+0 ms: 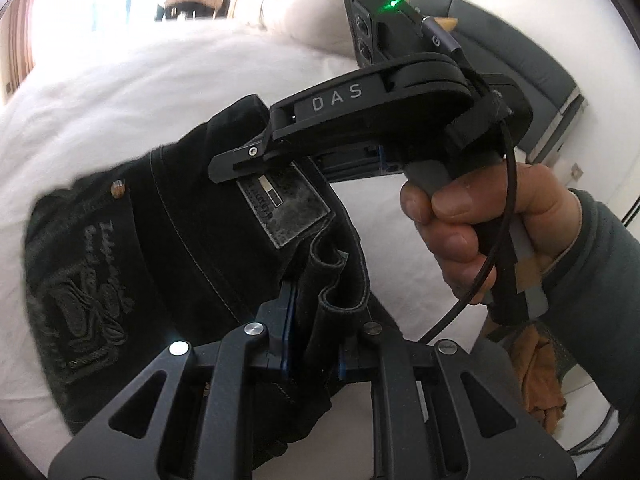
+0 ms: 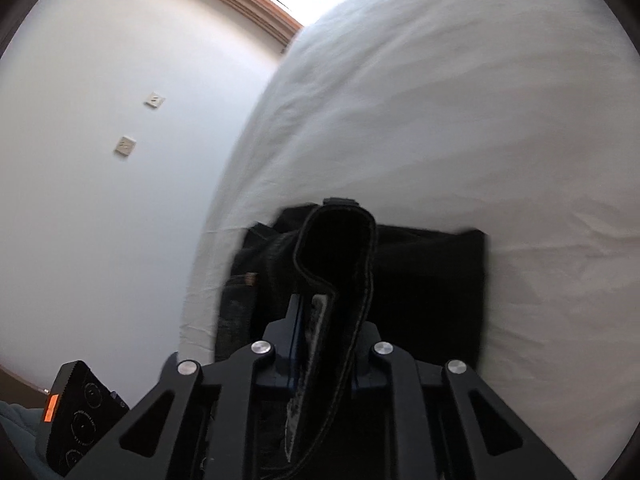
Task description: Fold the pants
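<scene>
Across the middle of the left wrist view, white letters reading "DAS" mark the black body of the right gripper, whose tip sits at a grey leather-look patch on the waistband; the patch's print is too small to read. The pants are black denim with pale stitching, a copper rivet and tone-on-tone embroidery on a pocket at lower left. They lie bunched on a white, softly creased bedsheet. At the bottom of that view the left gripper is clamped on a rolled fold of the waistband. The right wrist view shows the right gripper's jaws pinching a thick, looped band of denim. A hand in a grey-green sleeve holds the handle. Pale wall with two small square plates fills the left.
</scene>
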Motion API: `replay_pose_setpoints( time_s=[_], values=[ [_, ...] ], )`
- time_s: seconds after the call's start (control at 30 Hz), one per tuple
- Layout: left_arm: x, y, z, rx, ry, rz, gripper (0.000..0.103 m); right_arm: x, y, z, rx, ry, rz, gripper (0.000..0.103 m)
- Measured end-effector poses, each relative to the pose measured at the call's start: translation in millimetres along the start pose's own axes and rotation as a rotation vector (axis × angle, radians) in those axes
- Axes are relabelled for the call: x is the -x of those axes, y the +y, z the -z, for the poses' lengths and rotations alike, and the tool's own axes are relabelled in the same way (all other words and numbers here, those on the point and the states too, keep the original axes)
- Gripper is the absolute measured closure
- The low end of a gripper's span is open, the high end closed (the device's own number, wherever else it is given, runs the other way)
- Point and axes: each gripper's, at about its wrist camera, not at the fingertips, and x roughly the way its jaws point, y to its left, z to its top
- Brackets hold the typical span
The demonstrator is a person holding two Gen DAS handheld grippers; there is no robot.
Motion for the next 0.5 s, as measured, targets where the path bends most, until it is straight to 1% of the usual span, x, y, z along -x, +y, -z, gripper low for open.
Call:
replay_pose_setpoints(
  time_s=[0.1,0.17,0.3,0.37,0.4,0.43,0.5],
  values=[
    [-31,-6,-2,-0.001,0.040,-0.007,0.089,-9,-29,9,-0.060,0.008,-0.010,0.084],
    [-42,-9,-5,-0.003,0.049,-0.015,0.089,-10,-38,11,-0.083,-0.003,-0.021,0.085],
    [-54,-17,-12,-0.022,0.038,-0.037,0.088,-7,-41,9,-0.075,-0.016,-0.018,0.085],
    [-63,-21,-13,-0.020,0.033,-0.045,0.085,-10,-37,5,-0.070,-0.017,-0.007,0.085],
    [-65,-22,-13,-0.019,0.031,-0.045,0.079,-10,-38,2,-0.072,-0.015,-0.004,0.084],
    [-67,-25,-12,-0.017,0.032,-0.035,0.074,-5,-47,6,-0.077,-0.010,-0.007,0.083],
    [-62,-26,-10,-0.009,0.034,-0.016,0.069,0,-54,6,-0.107,-0.011,-0.004,0.077]
  ],
)
